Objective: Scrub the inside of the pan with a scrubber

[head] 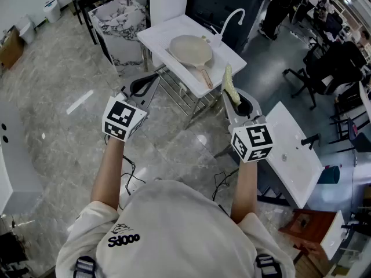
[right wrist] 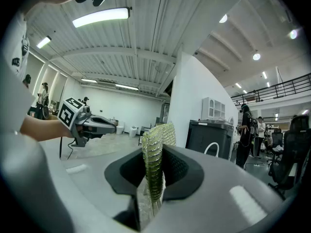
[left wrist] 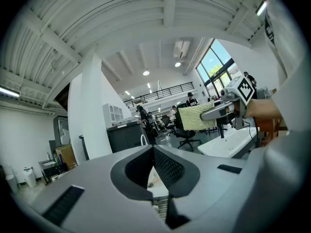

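Left gripper [head: 149,81] held up over the floor, marker cube toward the person. In the left gripper view its jaws [left wrist: 153,152] are pressed together at the tips, with nothing between them.

Pan [head: 190,50], pale beige, lies ahead of both grippers and well apart from them. It sits flat on a white table [head: 159,35], open side up, its wooden handle [head: 204,75] pointing back toward the right gripper. A white faucet [head: 231,17] arches just behind the pan.

Right gripper [head: 237,100] is level with the left one. Its jaws [right wrist: 156,154] are clamped on the scrubber [right wrist: 158,135], a yellow-green ribbed pad standing upright out of the tips [head: 229,84]. The scrubber is near the handle end and clear of the pan.

A second white counter [head: 293,149] lies just right of the right gripper.
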The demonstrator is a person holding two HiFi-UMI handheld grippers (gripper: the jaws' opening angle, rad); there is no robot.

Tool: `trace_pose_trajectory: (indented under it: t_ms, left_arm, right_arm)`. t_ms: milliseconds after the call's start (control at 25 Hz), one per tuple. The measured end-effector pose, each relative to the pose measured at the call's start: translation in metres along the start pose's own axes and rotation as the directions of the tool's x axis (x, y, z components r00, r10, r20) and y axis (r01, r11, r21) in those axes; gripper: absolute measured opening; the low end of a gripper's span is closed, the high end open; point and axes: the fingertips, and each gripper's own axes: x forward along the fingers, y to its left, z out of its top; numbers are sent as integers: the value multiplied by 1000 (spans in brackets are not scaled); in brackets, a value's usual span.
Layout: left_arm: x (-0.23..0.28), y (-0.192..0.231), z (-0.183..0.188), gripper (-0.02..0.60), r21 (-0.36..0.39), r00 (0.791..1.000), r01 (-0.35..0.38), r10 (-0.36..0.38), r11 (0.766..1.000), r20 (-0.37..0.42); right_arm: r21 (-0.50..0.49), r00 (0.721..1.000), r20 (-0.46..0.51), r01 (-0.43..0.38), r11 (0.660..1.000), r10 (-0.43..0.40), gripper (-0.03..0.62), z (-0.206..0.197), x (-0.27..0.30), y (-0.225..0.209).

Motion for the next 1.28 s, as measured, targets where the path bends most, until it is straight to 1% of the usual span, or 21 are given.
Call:
trace_pose_trajectory:
  t_ms: [240, 400, 560, 760, 1040, 1280]
  left_arm:
    - [3, -9, -2, 5, -4, 1000, 2, -2, 1000, -6]
    - [5, -15, -3, 5, -8, 1000, -2, 2, 1000, -15]
    - [9, -22, -4, 5, -16, 1000, -8, 8, 1000, -22]
    - [11, -33, -8, 5, -23, 999, -20, 19, 1000, -42]
    - [8, -46, -14, 5, -47, 997, -49, 46, 998, -62]
    - [15, -50, -10, 5, -46, 997, -56, 53, 997, -64]
  right_arm:
    - [6, 1000, 4, -5, 1000, 5, 75, -3, -4, -3]
    - [38, 1000, 25, -6, 999, 5, 77, -5, -8, -7]
    - [36, 999, 23, -25, 999, 24, 77, -12, -11, -11]
    - [64, 999, 22, -44, 997, 43, 75, -22, -11, -19]
    - [71, 996, 22, -85, 994, 84, 77, -28, -15, -24]
    - [89, 996, 31, -82, 993, 80, 77, -29, -16, -35]
